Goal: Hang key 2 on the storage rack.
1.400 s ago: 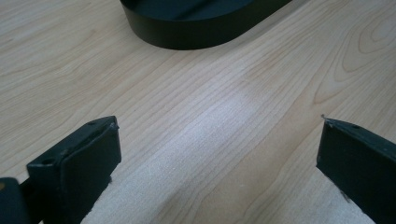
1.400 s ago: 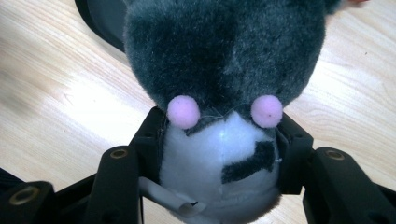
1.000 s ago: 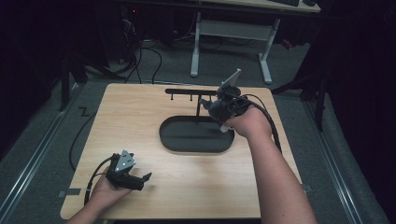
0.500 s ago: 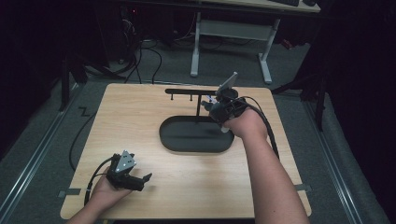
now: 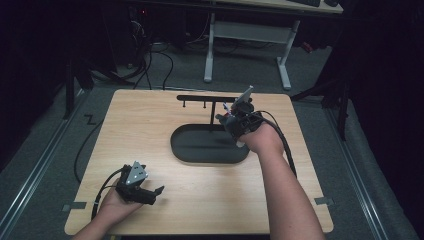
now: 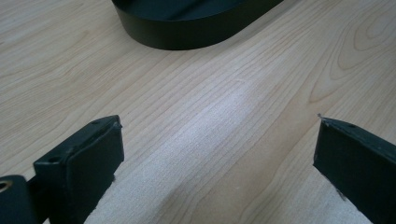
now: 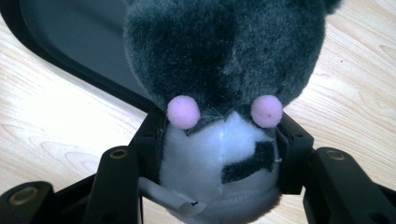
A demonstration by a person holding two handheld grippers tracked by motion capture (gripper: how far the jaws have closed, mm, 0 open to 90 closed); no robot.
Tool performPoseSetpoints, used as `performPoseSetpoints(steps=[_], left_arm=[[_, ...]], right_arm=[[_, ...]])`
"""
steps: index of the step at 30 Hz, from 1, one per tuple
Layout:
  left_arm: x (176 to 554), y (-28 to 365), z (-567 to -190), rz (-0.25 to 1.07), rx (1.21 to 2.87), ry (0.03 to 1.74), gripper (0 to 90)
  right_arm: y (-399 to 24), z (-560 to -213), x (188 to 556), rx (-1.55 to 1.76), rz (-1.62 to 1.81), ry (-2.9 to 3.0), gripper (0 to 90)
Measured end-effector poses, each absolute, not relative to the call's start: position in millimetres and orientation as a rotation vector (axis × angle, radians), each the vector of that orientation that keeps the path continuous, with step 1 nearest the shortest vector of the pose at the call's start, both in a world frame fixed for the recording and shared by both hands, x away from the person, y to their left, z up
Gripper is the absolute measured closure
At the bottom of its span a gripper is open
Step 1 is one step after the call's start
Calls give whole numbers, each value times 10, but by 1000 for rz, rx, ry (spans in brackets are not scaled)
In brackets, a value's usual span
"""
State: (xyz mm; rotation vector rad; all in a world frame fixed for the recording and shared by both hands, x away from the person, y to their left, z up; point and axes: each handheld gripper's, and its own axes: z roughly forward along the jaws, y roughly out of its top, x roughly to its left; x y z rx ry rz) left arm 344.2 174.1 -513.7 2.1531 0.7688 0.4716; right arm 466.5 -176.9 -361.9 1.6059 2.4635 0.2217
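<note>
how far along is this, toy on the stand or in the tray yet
Done: the right gripper is shut on the plush toy. In hand: it holds the toy near the far right end of the black tray, beside the hook stand. Left: placing it; the hooks look bare. The left gripper is open, idle.

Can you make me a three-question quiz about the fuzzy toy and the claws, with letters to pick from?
1. Where is the plush toy?
A. in the right claw
B. lying in the black tray
C. in the left claw

2. What colour are the toy's two little pompoms?
A. green
B. pink
C. yellow

3. How does the left claw stand?
A. shut on the toy
B. shut on the tray
C. open, holding nothing

Answers:
1. A, the right claw's jaws press on both sides of the toy.
2. B, both pompoms show pink in the right gripper view.
3. C, bare wooden table shows between its jaws.
</note>
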Motion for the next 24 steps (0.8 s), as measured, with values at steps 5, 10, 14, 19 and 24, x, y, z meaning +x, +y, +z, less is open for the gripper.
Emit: performPoseSetpoints(steps=[5,10,14,19,24], left_arm=[[3422,1739,-5132,479,2152,770,27],[3418,1766,-5146,478,2156,779,28],[3415,1799,-5141,475,2154,789,28],[3417,1804,-5139,474,2152,791,28],[3410,1797,-5139,476,2156,784,28]], right_arm=[[-1765,-3686,4680,1615,227,2462,484],[-1745,-3748,4712,1612,239,2473,480],[-1737,-3814,4774,1624,249,2471,474],[-1710,-3869,4843,1640,265,2470,470],[-1692,-3905,4891,1644,260,2469,464]])
